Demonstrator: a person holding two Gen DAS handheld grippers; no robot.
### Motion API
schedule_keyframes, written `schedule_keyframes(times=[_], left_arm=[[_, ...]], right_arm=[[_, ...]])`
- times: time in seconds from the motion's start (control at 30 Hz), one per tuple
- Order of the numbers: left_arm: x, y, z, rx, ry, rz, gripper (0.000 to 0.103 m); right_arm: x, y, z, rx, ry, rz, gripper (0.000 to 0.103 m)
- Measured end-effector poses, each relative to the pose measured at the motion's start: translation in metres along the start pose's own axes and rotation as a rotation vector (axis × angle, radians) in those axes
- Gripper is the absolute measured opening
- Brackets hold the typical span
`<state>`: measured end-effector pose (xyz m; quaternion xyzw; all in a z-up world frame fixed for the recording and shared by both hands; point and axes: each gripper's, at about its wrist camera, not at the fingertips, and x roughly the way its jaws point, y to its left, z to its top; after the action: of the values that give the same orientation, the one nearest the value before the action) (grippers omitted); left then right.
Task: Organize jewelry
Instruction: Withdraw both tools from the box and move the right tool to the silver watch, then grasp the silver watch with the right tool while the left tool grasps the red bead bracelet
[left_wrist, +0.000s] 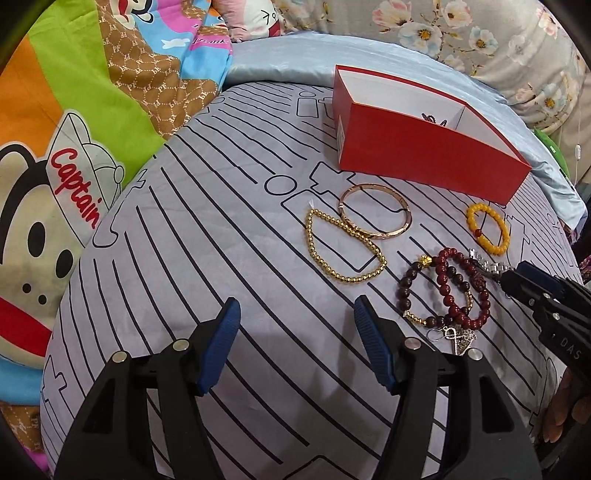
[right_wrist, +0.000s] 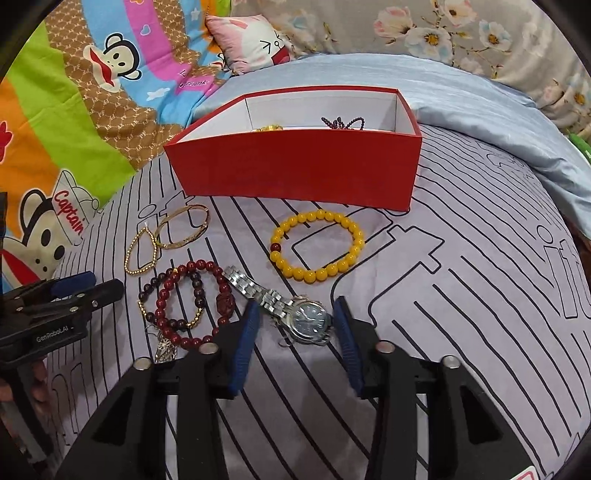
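Silver steel-link wristwatch with dark dial (right_wrist: 308, 319) lies on the bed, dial between the released right tongs (right_wrist: 297, 325); band's long axis runs toward 10 o'clock. Left tongs (left_wrist: 295, 345) released, empty, farther away. Red cardboard box (right_wrist: 295, 173) at 12.

Six bracelets (right_wrist: 317, 245), one watch (right_wrist: 309, 319), one box (right_wrist: 295, 168)

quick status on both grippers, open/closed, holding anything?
Left gripper: open, holding nothing, over bare bedsheet.
Right gripper: open, fingers either side of the watch, not shut on it.
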<state>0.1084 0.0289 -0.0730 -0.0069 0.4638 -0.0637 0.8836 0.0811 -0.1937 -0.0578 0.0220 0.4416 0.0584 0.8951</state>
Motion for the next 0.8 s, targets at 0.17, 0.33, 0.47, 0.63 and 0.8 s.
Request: schedule_keyframes(times=[0.17, 0.33, 0.47, 0.63, 0.8], left_arm=[[0.001, 0.000, 0.000, -0.003, -0.001, -0.001, 0.061], [0.000, -0.002, -0.001, 0.000, -0.002, -0.005, 0.061], [0.000, -0.004, -0.002, 0.003, -0.001, -0.010, 0.061], [0.001, 0.003, 0.002, -0.028, 0.003, -0.022, 0.061], [0.004, 0.009, 0.009, -0.051, 0.001, -0.038, 0.060]], right_arm=[[-0.010, -0.002, -0.011, 0.051, 0.040, 0.050, 0.028], [-0.018, 0.005, -0.022, 0.046, 0.040, 0.039, 0.034], [-0.014, 0.007, -0.018, 0.034, 0.044, 0.037, 0.035], [-0.011, 0.014, -0.017, 0.005, 0.045, 0.024, 0.024], [-0.022, 0.016, -0.021, 0.037, 0.018, 0.043, 0.024]])
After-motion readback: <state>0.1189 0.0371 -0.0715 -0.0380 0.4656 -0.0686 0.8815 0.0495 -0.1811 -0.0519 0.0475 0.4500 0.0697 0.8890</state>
